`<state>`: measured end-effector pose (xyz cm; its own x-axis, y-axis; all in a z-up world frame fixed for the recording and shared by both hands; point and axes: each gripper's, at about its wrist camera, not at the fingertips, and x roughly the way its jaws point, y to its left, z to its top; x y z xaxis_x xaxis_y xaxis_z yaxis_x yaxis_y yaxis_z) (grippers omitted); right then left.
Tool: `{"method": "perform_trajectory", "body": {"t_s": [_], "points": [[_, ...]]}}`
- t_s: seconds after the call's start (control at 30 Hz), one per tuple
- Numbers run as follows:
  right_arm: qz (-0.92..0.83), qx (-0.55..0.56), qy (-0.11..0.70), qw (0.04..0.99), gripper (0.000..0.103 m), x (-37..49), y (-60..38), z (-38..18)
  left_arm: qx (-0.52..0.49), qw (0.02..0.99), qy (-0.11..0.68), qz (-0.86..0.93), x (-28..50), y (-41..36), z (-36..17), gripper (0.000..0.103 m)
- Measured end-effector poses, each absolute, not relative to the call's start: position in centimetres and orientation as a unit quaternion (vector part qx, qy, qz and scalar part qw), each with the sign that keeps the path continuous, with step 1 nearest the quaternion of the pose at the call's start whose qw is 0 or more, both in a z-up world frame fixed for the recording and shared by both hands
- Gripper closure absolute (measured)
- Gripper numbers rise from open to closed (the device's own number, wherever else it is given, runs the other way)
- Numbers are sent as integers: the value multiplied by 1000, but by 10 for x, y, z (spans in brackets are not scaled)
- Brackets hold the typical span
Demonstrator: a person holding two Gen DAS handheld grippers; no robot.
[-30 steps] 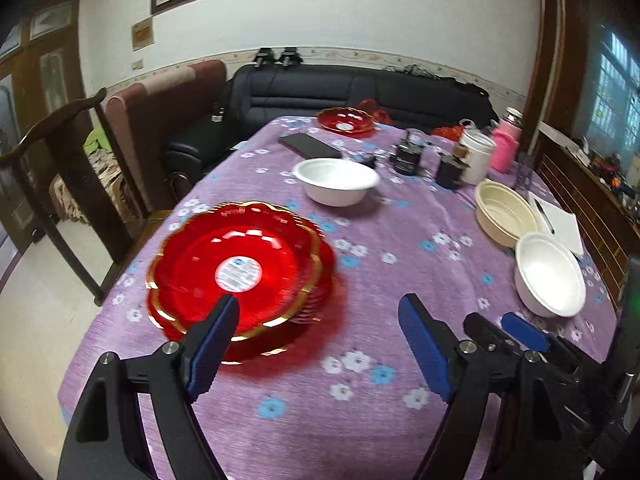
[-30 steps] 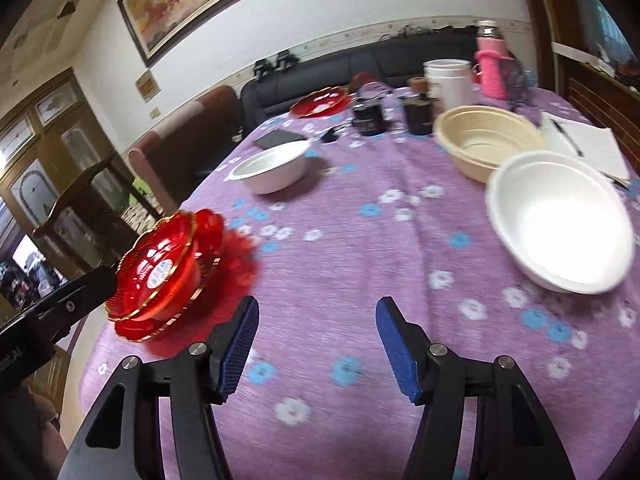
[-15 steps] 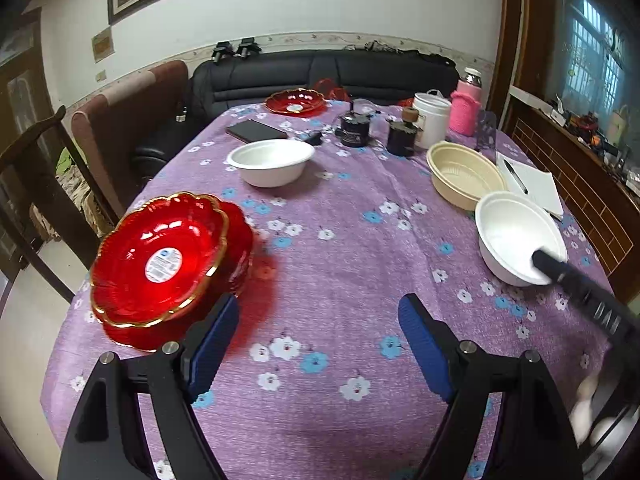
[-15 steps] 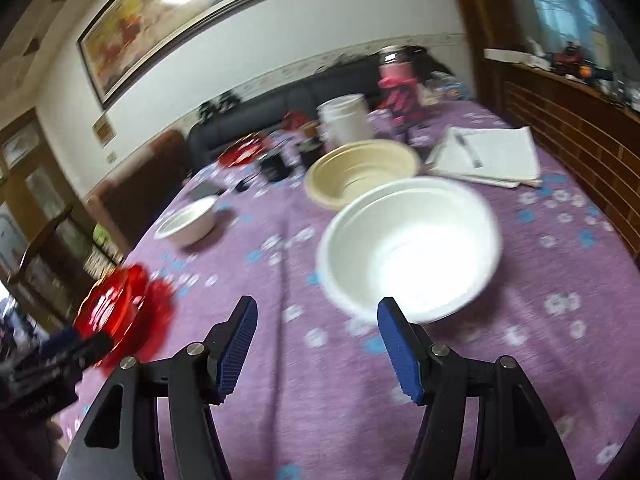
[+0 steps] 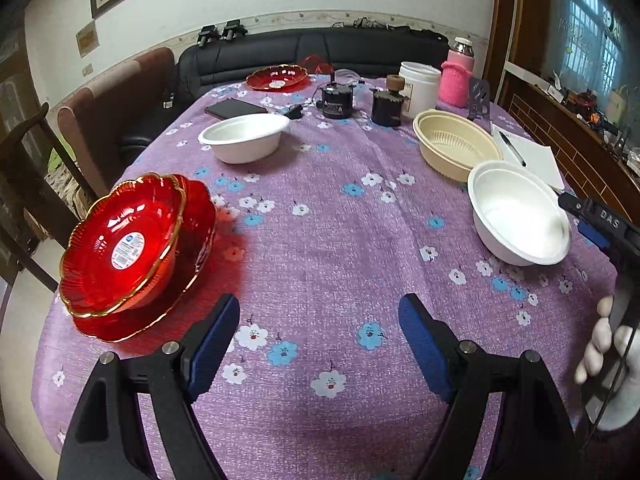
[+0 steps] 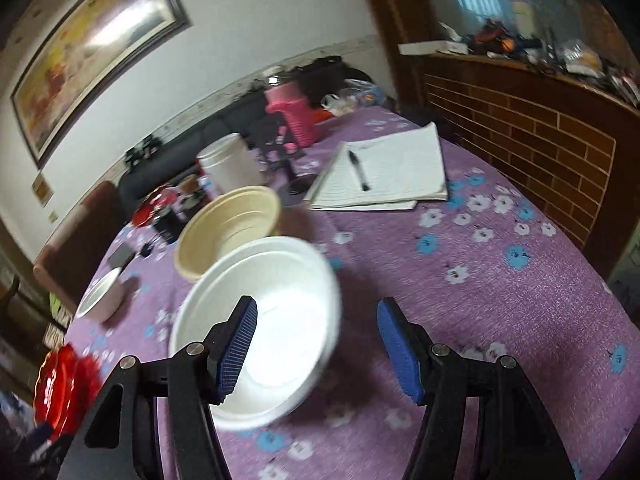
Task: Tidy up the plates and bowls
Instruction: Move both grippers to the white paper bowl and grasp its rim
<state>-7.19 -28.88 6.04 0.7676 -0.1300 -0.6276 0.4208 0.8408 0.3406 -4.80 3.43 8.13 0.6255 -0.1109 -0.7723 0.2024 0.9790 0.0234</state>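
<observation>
Straddling the near rim of the white foam bowl (image 6: 260, 320), the right gripper (image 6: 316, 344) is holding its blue pads spread wide, one pad (image 6: 236, 344) inside the bowl at about 9 o'clock, the other outside over bare cloth at 3 o'clock; nothing is pinched yet. By my reading, the step in hand is taking this bowl by its rim, and doing it well is asking for a lower, squarer approach: bringing the wall fully between the pads, closing gently since foam likely dents and flexes, then lifting level. Whether the inner pad is touching the bowl I cannot tell, as this view is blurred.

Just beyond the bowl, at 11 o'clock, the cream plastic bowl (image 6: 228, 232) is sitting beside it, a likely nesting spot, though that is a guess. A notebook with a pen (image 6: 384, 176) is lying at 1 o'clock.

The left gripper (image 5: 320, 344) is hanging over the purple flowered tablecloth (image 5: 320, 240) with its pads equally spread and empty. Its view is showing what the right one barely catches: the stacked red plates (image 5: 132, 248) at 10 o'clock, a second white foam bowl (image 5: 244, 138) at 11 o'clock, a lone red plate (image 5: 278, 78) at the far end, and the right tool reaching the bowl's edge from 3 o'clock
</observation>
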Motion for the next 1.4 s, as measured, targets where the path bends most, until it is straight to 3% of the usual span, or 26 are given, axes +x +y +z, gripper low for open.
{"method": "perform_trajectory", "body": {"t_s": [0.3,0.33,0.37,0.4,0.5,0.57,0.93,1.27,1.33,1.37,1.4], "points": [[-117,248,346,897,37,-49,-291,30,56,888,446,-100,-43,19,70,22],[-108,253,348,896,48,-49,-290,29,54,886,449,-103,-43,18,69,22],[-96,254,353,895,67,-47,-289,27,52,885,451,-104,-42,17,68,22],[-89,253,358,894,73,-46,-286,26,51,884,453,-106,-41,16,67,22],[-44,254,366,894,78,-45,-275,23,46,883,455,-107,-40,16,67,22],[-4,256,371,892,87,-44,-264,22,40,883,455,-107,-38,17,67,22],[155,196,423,871,88,-39,-183,10,-5,872,477,-108,-19,27,53,22],[157,174,436,869,87,-37,-165,1,-19,864,488,-120,14,10,38,22],[155,172,435,870,87,-37,-168,4,-25,856,499,-131,21,6,33,45],[155,172,435,870,87,-37,-168,3,-26,852,505,-134,23,4,31,75],[153,171,435,871,87,-35,-167,3,-23,844,518,-137,23,2,27,84]]}}
